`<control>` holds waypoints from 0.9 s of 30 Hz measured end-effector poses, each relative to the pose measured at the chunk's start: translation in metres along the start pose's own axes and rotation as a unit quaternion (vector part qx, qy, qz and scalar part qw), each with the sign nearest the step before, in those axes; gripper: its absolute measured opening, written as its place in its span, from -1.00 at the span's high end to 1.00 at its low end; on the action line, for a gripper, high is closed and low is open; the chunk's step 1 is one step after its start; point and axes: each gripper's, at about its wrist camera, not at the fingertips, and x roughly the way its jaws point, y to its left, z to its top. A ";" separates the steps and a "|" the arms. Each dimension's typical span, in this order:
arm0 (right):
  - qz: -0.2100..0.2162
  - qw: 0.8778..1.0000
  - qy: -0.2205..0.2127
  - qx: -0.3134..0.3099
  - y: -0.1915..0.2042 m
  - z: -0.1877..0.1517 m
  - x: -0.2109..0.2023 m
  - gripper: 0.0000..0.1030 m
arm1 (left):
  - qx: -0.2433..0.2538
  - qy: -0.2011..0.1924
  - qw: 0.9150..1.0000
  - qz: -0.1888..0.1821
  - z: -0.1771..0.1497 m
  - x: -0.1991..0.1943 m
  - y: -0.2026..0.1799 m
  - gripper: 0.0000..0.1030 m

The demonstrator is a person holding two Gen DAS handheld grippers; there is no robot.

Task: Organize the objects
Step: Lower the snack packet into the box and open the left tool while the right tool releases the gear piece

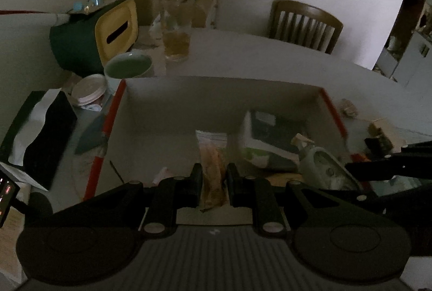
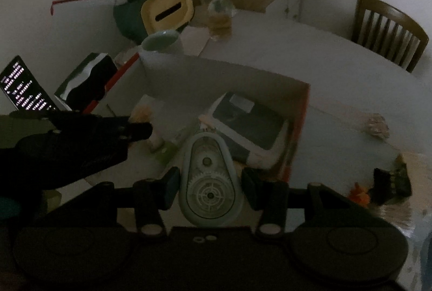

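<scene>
A white cardboard box with red edges lies open on the table. My left gripper is shut on a clear snack packet and holds it over the box floor. My right gripper holds a pale blue correction-tape dispenser over the box; its fingers stand close beside it, and contact is unclear. The dispenser also shows in the left wrist view. A dark-topped flat package lies in the box, also in the left wrist view.
A green mug, a green and yellow tissue holder, a glass jar, a white lidded tub and a black box crowd the left. A lit phone stands left. Small items lie right. A chair stands behind.
</scene>
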 end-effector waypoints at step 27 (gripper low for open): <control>-0.035 0.997 0.037 -0.051 0.016 -0.006 0.048 0.03 | 0.055 0.132 0.990 0.005 0.001 0.078 0.007 0.65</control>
